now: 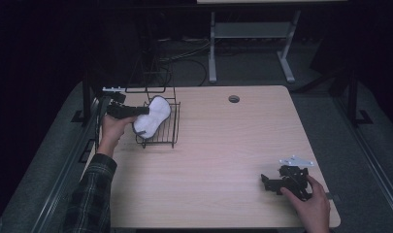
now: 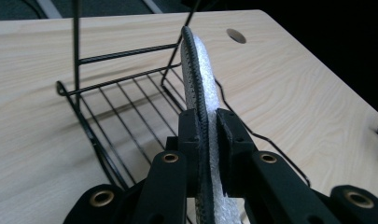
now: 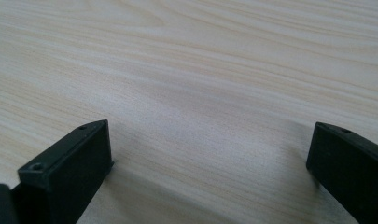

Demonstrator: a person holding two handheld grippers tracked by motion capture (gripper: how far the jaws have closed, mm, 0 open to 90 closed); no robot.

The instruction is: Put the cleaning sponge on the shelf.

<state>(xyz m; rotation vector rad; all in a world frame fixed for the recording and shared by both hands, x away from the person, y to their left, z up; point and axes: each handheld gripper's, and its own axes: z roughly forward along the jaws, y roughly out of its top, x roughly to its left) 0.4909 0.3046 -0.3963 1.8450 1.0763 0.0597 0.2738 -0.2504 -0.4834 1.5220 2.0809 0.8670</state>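
Insole (image 2: 200,84) pinched on edge in the left hand-held gripper (image 2: 207,128) over the wire rack (image 2: 107,98); could snag its rim. Right hand-held gripper (image 3: 210,154) gapes wide on the worktop (image 1: 223,141)

The table (image 1: 223,145) is surfaced in pale wood-grain laminate, matt and smooth. The rack (image 2: 116,107) is made of thin black wire with a slight sheen. Inside the rack, a pad (image 2: 200,79) is seen in white textured, foam-like material, edged with dark stitched cloth. The jaws of both grippers are formed of matt black plastic, with brass-coloured eyelets.
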